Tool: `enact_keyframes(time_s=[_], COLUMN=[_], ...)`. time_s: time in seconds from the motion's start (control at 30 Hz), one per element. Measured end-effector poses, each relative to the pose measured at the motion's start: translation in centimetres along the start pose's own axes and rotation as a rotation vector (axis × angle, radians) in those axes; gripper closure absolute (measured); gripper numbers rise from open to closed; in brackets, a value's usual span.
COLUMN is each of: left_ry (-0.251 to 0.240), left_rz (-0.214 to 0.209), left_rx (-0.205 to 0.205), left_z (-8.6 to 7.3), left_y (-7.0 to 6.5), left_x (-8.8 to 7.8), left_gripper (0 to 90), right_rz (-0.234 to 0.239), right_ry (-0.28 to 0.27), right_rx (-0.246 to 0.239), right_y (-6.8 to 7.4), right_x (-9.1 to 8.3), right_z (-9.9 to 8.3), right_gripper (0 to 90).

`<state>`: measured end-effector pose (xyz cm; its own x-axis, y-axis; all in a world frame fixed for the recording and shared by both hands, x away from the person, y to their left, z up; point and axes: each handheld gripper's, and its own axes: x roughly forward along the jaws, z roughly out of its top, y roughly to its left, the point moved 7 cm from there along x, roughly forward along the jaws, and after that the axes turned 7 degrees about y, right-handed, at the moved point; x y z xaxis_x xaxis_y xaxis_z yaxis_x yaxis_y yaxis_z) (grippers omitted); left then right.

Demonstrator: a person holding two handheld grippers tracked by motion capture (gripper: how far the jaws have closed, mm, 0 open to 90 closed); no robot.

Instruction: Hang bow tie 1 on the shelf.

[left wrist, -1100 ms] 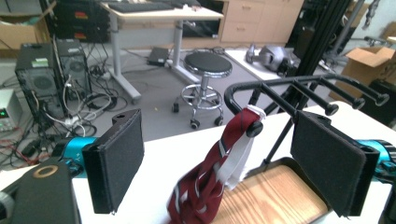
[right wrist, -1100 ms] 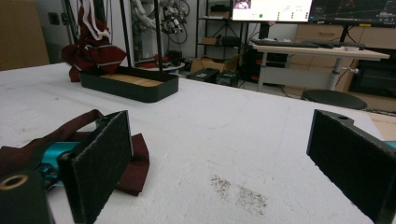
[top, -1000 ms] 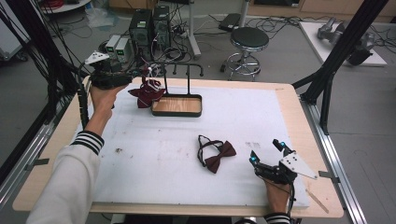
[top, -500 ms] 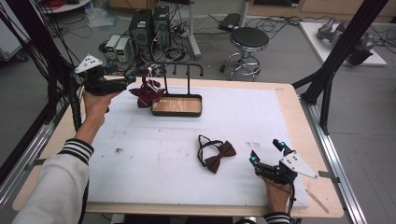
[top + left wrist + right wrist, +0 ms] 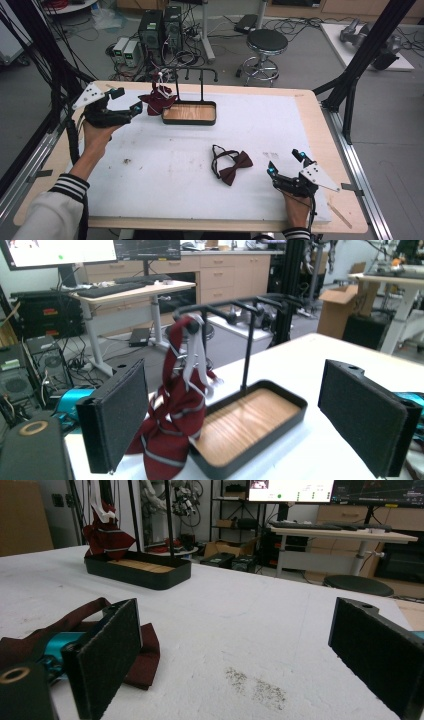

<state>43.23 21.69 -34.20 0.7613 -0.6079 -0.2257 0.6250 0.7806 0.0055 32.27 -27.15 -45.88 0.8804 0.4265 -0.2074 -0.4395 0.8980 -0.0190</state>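
Observation:
A dark red striped bow tie (image 5: 157, 100) hangs by its white strap from the black rack (image 5: 201, 75), over the left end of the rack's wooden tray (image 5: 190, 113). My left gripper (image 5: 127, 100) hovers just left of it. Its jaws have just been opening and stand open. In the left gripper view the striped tie (image 5: 175, 410) hangs just beyond the left pad (image 5: 117, 420), with no pad pressing it. A plain dark red bow tie (image 5: 231, 166) lies flat on the white mat. My right gripper (image 5: 285, 162) rests open to its right, that tie (image 5: 145, 652) beside its left pad.
The white mat (image 5: 260, 125) covers most of the wooden table (image 5: 320, 130). The rack's other pegs (image 5: 260, 302) are bare. A faint dirt smudge (image 5: 255, 685) marks the mat ahead of the right gripper. A stool (image 5: 267, 42) and computer cases (image 5: 160, 27) stand beyond the far edge.
My left gripper has drawn back from the rack, lower and nearer the person, leaving the striped tie hanging. The right gripper and the plain tie have not moved.

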Motion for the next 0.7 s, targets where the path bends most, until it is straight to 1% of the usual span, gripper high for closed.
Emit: enact_keyframes(time_s=[0.07, 0.1, 0.17, 0.2, 0.23, 0.3, 0.33, 0.4, 0.43, 0.5, 0.53, 0.6, 0.63, 0.7], left_ry=[-0.019, -0.027, -0.028, -0.036, -0.038, -0.052, -0.051, -0.065, -0.062, -0.063, -0.058, -0.054, -0.058, -0.072], left_rz=[-0.011, -0.014, -0.020, -0.028, -0.035, -0.065, -0.067, -0.075, -0.075, -0.078, -0.074, -0.071, -0.064, -0.061], left_rx=[-0.009, -0.006, 0.011, 0.023, 0.028, 0.027, 0.029, 0.032, 0.038, 0.036, 0.039, 0.058, 0.059, 0.045], left_z=[-0.5, -0.7, -1.3, -1.7, -1.8, -2.6, -2.9, -3.6, -3.8, -4.6, -4.9, -5.6, -6.1, -6.6], left_y=[-0.4, -0.6, -1.3, -1.7, -1.9, -2.7, -2.9, -3.5, -3.6, -4.1, -4.2, -4.4, -4.5, -4.6], left_x=[-0.6, -0.8, -1.3, -1.5, -1.6, -2.0, -2.1, -2.5, -2.7, -3.0, -3.2, -3.5, -3.8, -4.2], left_gripper=[13.2, 13.2, 13.2, 13.2, 13.2, 13.2, 13.2, 13.2, 13.2, 13.2, 13.2, 13.2, 13.2, 13.2], right_rz=[0.001, -0.001, -0.001, -0.002, -0.001, -0.002, -0.004, -0.003, -0.004, -0.004, -0.005, -0.005, -0.005, -0.005], right_ry=[0.001, -0.002, -0.003, -0.003, -0.004, -0.004, -0.004, -0.003, -0.002, -0.003, -0.003, -0.003, -0.002, -0.005], right_rx=[0.004, 0.000, -0.002, -0.001, 0.000, -0.002, -0.003, -0.002, 0.002, 0.001, 0.002, 0.002, 0.003, -0.004], right_y=[0.0, 0.0, 0.0, 0.0, 0.0, 0.0, 0.0, 0.0, 0.0, 0.0, 0.0, 0.0, 0.0, 0.0], right_x=[0.0, 0.0, 0.0, 0.0, 0.0, 0.0, 0.0, 0.0, 0.0, 0.0, 0.0, 0.0, 0.0, 0.0], right_z=[0.0, 0.0, 0.0, 0.0, 0.0, 0.0, 0.0, 0.0, 0.0, 0.0, 0.0, 0.0, 0.0, 0.0], right_gripper=[6.0, 6.0, 6.0, 6.0, 6.0, 6.0, 6.0, 6.0, 6.0, 6.0, 6.0, 6.0, 6.0, 6.0])
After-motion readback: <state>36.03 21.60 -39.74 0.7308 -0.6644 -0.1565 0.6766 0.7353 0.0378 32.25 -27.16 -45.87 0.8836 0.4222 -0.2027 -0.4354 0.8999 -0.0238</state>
